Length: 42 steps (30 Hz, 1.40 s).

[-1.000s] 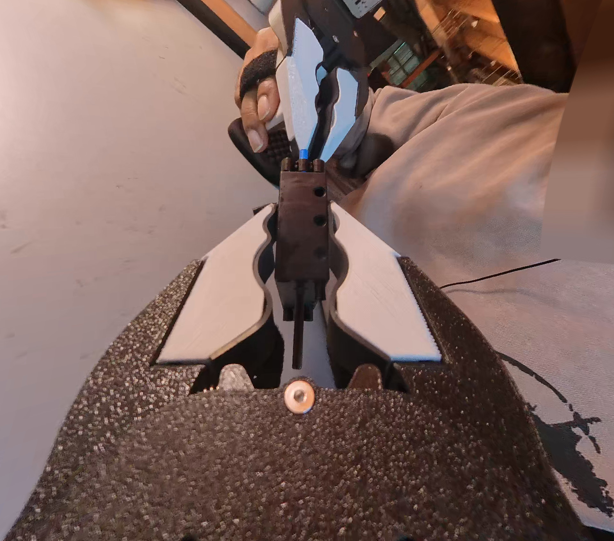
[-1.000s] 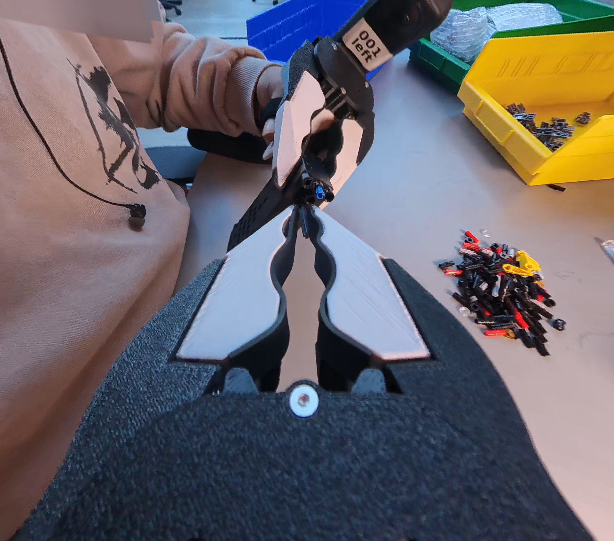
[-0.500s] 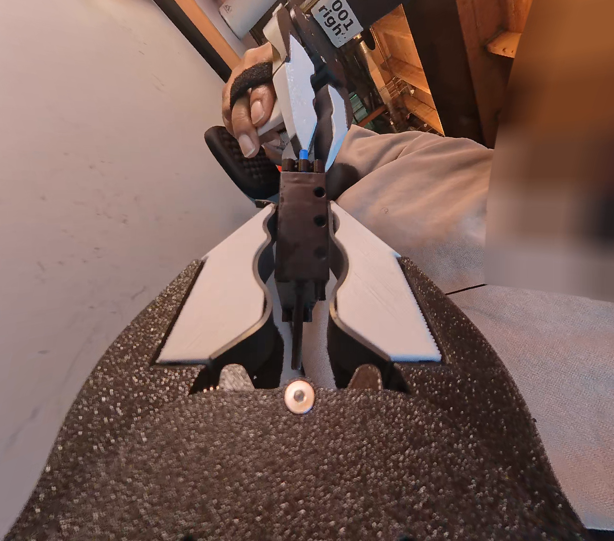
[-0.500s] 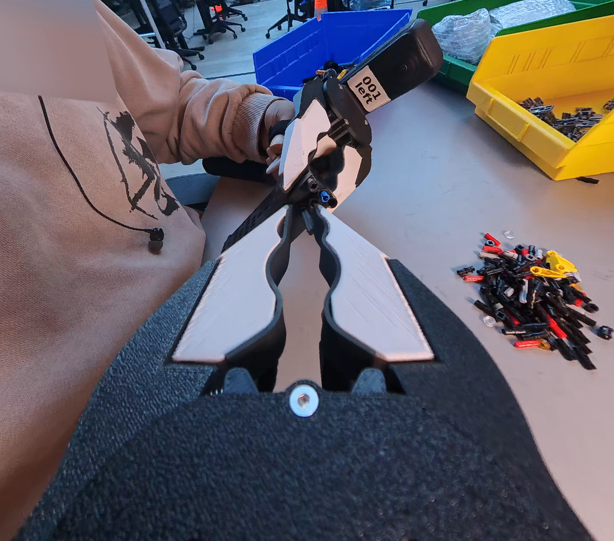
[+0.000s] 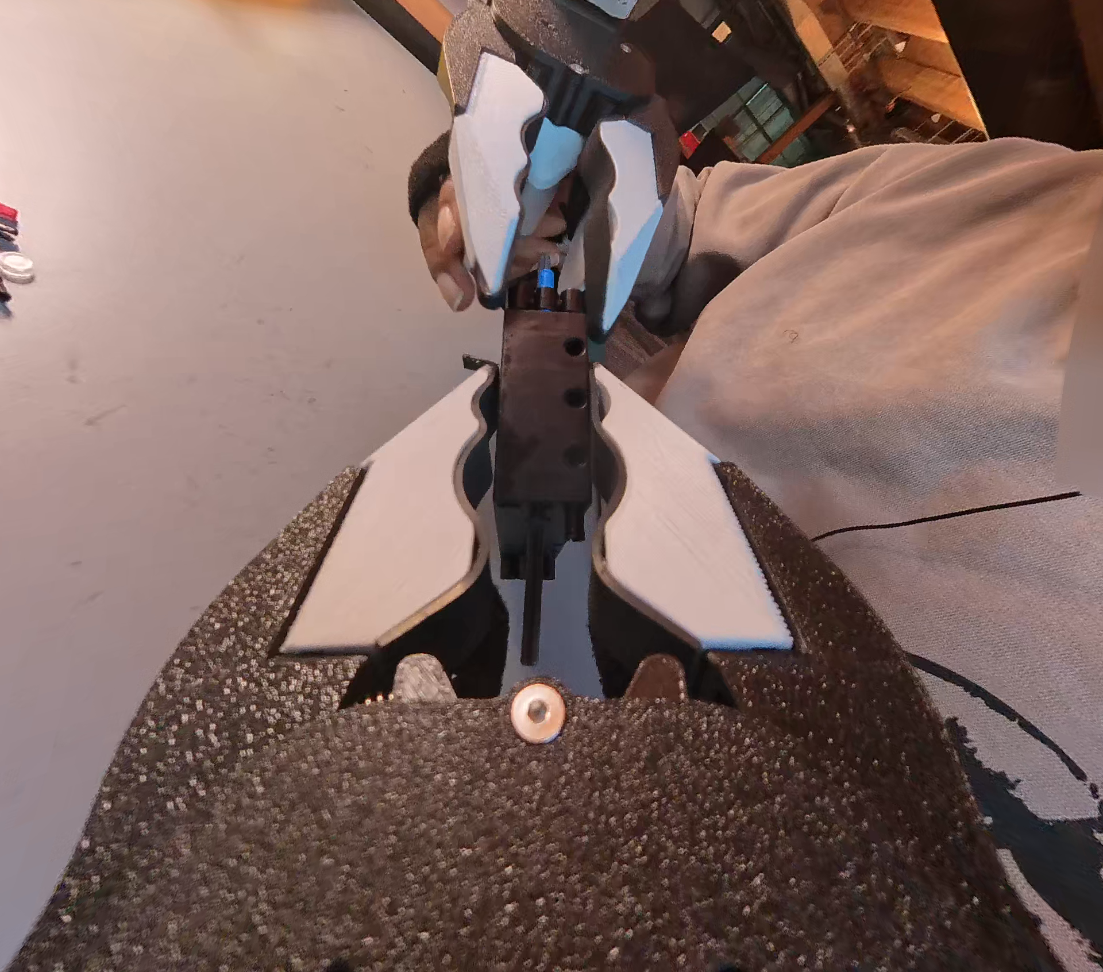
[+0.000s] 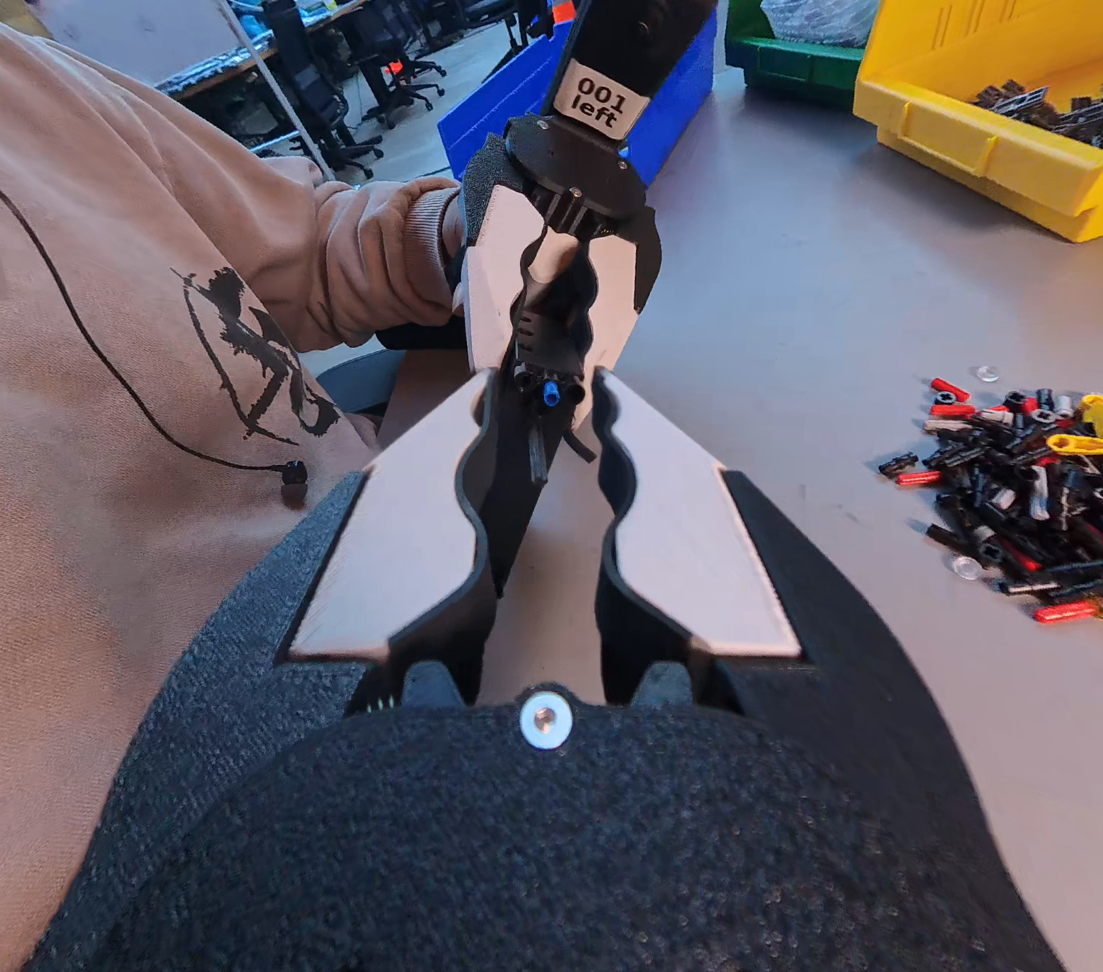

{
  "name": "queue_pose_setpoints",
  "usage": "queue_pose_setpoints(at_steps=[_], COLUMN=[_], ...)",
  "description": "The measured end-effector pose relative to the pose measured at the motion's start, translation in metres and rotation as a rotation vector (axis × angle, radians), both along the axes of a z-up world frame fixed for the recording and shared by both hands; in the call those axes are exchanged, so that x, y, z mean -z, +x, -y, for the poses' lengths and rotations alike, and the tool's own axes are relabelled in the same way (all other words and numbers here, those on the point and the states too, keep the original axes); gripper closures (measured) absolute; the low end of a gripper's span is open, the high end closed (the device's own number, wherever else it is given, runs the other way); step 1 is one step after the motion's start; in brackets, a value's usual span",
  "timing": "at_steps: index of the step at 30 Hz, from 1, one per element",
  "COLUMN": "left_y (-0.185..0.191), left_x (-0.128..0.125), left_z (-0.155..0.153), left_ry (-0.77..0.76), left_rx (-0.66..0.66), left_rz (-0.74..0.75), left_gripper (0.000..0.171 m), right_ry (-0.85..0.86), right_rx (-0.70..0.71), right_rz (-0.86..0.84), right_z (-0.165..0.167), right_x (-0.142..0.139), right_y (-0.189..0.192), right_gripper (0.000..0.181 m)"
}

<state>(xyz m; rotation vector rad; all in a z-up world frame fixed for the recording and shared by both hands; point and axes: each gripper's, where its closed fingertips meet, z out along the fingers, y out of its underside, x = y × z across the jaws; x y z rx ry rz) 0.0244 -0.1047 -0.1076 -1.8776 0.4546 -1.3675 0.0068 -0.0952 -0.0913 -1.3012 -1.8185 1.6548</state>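
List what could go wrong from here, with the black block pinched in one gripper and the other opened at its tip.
1. The right gripper is open around the blue pin; the pin may sit only partly seated and drop out.
2. The left gripper alone holds the black block in mid-air; a nudge could twist it loose.

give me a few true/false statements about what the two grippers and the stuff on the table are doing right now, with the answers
1. The left gripper is shut on a black holed block. True.
2. The right gripper is clamped tight on the blue pin. False: its fingers stand apart on either side of the block's end, where the pin sticks out.
3. A loose pile of small black, red and yellow parts lies on the grey table. True.
4. The yellow bin is empty. False: dark parts lie inside it.
5. A thin black rod sticks out of the block toward the left wrist camera. True.
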Motion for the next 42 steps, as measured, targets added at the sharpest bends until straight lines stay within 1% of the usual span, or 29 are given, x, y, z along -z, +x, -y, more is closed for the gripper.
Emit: queue_pose_setpoints(at_steps=[1,8,11,15,17,18,19,23,27,30,32,34,35,37,39,42], left_y=[0.000,-0.006,-0.008,-0.009,-0.007,-0.006,-0.006,-0.006,-0.003,0.001,0.008,0.010,0.010,0.009,0.010,0.010], left_x=[0.000,0.003,0.006,0.010,0.012,0.012,0.013,0.014,0.014,0.022,0.031,0.038,0.037,0.032,0.031,0.027], left_z=[0.000,-0.001,0.000,-0.001,-0.001,-0.001,-0.001,-0.002,-0.003,-0.001,0.001,0.000,0.001,0.003,0.005,0.008], left_ry=[0.008,0.049,0.068,0.078,0.078,0.079,0.078,0.082,0.079,0.097,0.107,0.109,0.085,0.061,0.017,0.013], left_rx=[-0.004,-0.030,-0.033,-0.037,-0.028,-0.023,-0.024,-0.038,-0.034,-0.006,0.025,0.029,0.033,0.042,0.067,0.083], left_rz=[-0.007,-0.047,-0.096,-0.134,-0.138,-0.140,-0.148,-0.158,-0.161,-0.240,-0.316,-0.356,-0.335,-0.266,-0.217,-0.181], left_gripper=[0.144,0.144,0.144,0.144,0.144,0.144,0.144,0.144,0.144,0.142,0.136,0.136,0.139,0.143,0.143,0.144], right_ry=[0.000,-0.040,-0.003,0.167,0.248,0.279,0.318,0.417,0.601,0.755,0.830,0.885,0.888,0.826,0.846,0.856], right_rx=[-0.001,-0.005,-0.016,-0.031,-0.049,-0.057,-0.061,-0.092,-0.140,-0.170,-0.218,-0.249,-0.260,-0.253,-0.253,-0.230], right_rz=[-0.003,0.003,0.010,0.043,0.047,0.045,0.043,0.056,0.079,0.080,0.088,0.092,0.090,0.081,0.062,0.004], right_z=[0.000,0.000,-0.002,-0.004,0.000,0.002,0.002,0.001,0.002,0.000,0.004,0.004,0.004,0.007,0.005,0.006], right_x=[0.000,0.003,0.009,0.021,0.026,0.027,0.029,0.033,0.046,0.052,0.056,0.059,0.060,0.053,0.051,0.043], right_y=[-0.001,-0.001,0.004,0.011,0.012,0.012,0.012,0.012,0.012,0.010,0.012,0.012,0.013,0.013,0.014,0.015], right_gripper=[0.156,0.158,0.159,0.160,0.168,0.174,0.176,0.175,0.176,0.179,0.180,0.180,0.180,0.180,0.180,0.180])
